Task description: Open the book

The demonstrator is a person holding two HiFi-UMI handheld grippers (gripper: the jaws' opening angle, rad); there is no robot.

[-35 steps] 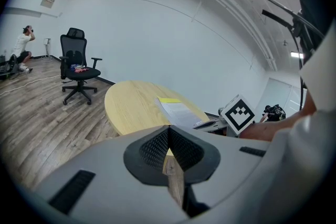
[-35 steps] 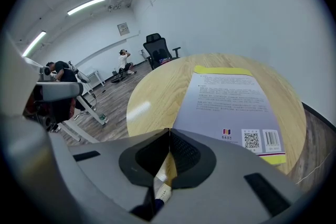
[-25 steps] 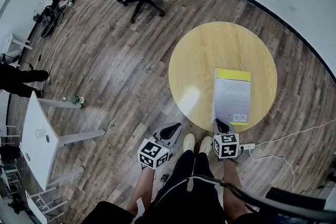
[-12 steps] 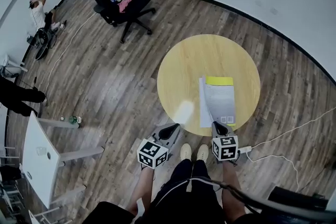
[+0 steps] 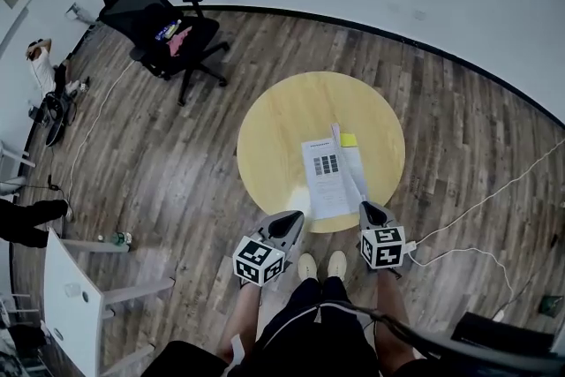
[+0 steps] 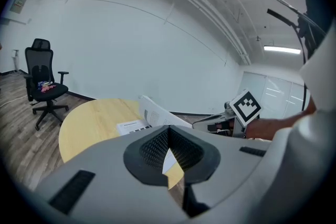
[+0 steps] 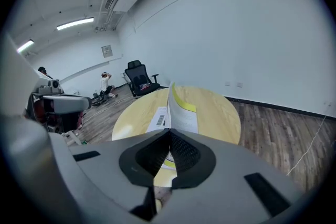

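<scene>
Your right gripper (image 5: 365, 207) clamps the book (image 5: 327, 177) by its thin cover, near edge of the round wooden table (image 5: 274, 124); left gripper (image 5: 295, 216) clenched, seemingly empty.

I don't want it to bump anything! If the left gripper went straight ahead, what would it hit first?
Probably the book, its raised page just past the left gripper, above the yellow table; depth is unclear.

Round yellow table (image 5: 282, 128); book (image 5: 325, 181) lies near front edge, cover raised.
</scene>
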